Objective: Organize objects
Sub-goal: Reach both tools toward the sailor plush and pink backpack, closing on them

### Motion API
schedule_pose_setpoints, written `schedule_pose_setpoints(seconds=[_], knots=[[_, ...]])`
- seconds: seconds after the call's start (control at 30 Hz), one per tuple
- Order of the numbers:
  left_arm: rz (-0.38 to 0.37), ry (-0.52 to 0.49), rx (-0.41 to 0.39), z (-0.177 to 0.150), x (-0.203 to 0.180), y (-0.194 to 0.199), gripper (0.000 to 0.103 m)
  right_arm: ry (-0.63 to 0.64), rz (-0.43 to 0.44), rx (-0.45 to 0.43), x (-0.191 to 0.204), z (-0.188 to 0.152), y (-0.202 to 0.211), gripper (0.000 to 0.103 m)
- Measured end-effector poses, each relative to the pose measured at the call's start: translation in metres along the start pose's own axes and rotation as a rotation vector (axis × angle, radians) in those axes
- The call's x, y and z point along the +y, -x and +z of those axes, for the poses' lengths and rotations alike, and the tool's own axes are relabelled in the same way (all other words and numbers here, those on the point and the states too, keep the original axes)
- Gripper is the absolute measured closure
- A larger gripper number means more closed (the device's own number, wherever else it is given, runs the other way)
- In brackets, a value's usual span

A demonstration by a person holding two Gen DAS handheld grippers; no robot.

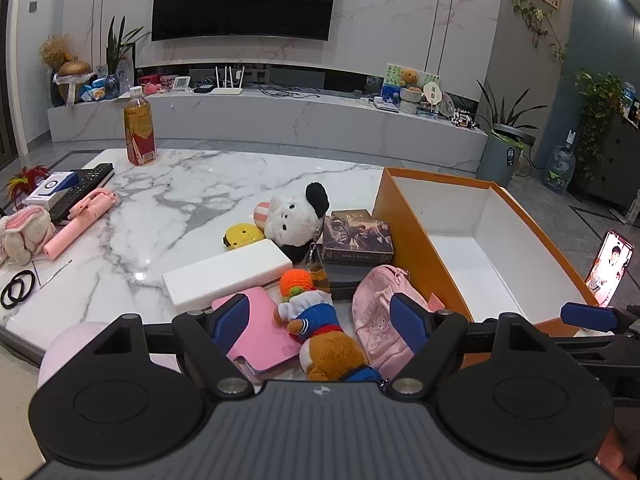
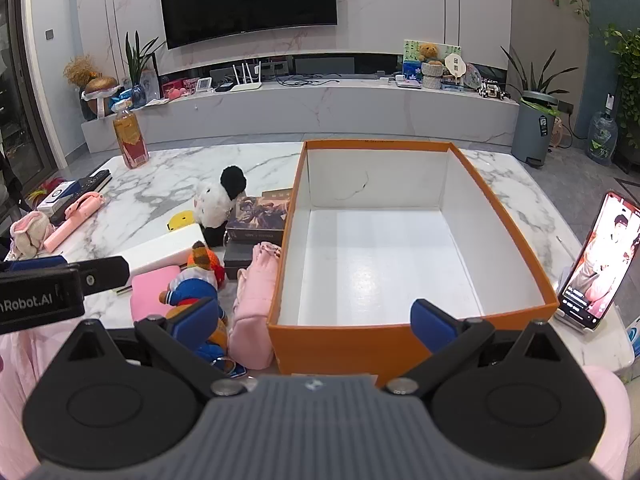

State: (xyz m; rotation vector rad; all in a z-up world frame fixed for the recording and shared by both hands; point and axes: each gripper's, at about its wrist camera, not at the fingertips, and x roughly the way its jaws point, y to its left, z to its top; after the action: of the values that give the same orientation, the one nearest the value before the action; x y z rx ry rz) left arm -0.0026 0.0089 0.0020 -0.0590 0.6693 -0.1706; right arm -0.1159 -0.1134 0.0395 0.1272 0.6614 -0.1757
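1. L gripper [image 1: 320, 320]: jaws spread wide, nothing held; hung over plush bear in blue jacket [image 1: 320, 332], no contact seen.
2. R gripper [image 2: 316, 322]: jaws wide, nothing held; positioned at near wall of orange box [image 2: 340, 344].
3. Box interior white, seen bare; set on marble table [image 1: 160, 200], R side.
4. Clutter grouped just L of box: pink pouch [image 1: 376, 320] touching box wall, pink notebook [image 1: 260, 328], white case [image 1: 228, 276], panda plush [image 1: 296, 216], dark boxes [image 1: 356, 240].
5. Phone [image 2: 600, 260] propped R of box, screen lit.
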Motion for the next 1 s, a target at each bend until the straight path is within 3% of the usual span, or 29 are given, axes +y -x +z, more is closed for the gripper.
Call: schedule_pose_setpoints(seconds=[0.43, 0.5, 0.7, 0.8, 0.87, 1.0], knots=[[-0.041, -0.037, 0.044, -0.003, 0.0, -0.004, 0.015, 0.012, 0.021, -0.003, 0.001, -0.003, -0.001, 0.002], [-0.064, -0.06, 0.066, -0.002, 0.001, -0.007, 0.018, 0.018, 0.045, -0.015, 0.001, -0.004, -0.001, 0.008], [-0.123, -0.091, 0.125, -0.003, 0.004, -0.019, 0.037, 0.104, 0.07, -0.011, 0.014, -0.001, -0.008, 0.04], [-0.17, -0.043, 0.162, 0.002, 0.01, -0.03, 0.037, 0.152, 0.103, -0.01, 0.02, 0.006, -0.013, 0.049], [-0.179, -0.024, 0.182, 0.005, 0.012, -0.037, 0.037, 0.192, 0.122, -0.008, 0.025, 0.012, -0.018, 0.06], [-0.187, -0.012, 0.238, 0.011, 0.014, -0.06, 0.037, 0.271, 0.161, 0.016, 0.035, 0.021, -0.031, 0.066]])
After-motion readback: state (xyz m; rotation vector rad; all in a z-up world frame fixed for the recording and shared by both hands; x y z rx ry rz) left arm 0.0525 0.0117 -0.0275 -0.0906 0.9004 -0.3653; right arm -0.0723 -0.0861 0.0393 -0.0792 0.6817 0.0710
